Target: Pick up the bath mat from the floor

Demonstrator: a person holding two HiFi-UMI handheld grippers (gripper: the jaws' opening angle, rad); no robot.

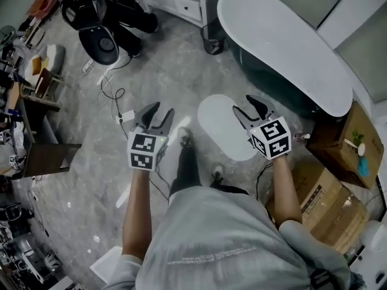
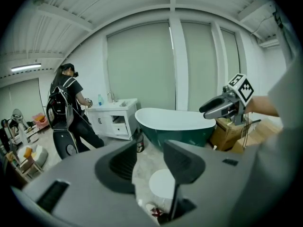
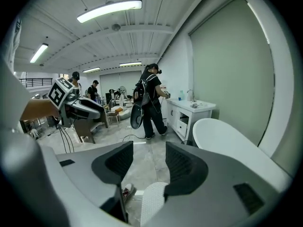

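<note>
You hold both tongs open over the floor, the bath mat (image 1: pixel 219 124) not yet gripped.
Head view: left tongs (image 1: pixel 161 109) and right tongs (image 1: pixel 244 104) flank the white oval mat at frame centre. Left gripper view: jaws spread, empty, mat lower centre. Right gripper view: jaws spread, empty, mat at bottom.

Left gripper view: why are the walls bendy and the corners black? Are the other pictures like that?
Left gripper view: a wide-angle lens curves the walls and bathtub and leaves black corners. Right gripper view: same bending, and the ceiling lamp glares white. Head view: dimmer, less bent, the bath mat sharp on the floor.
</note>
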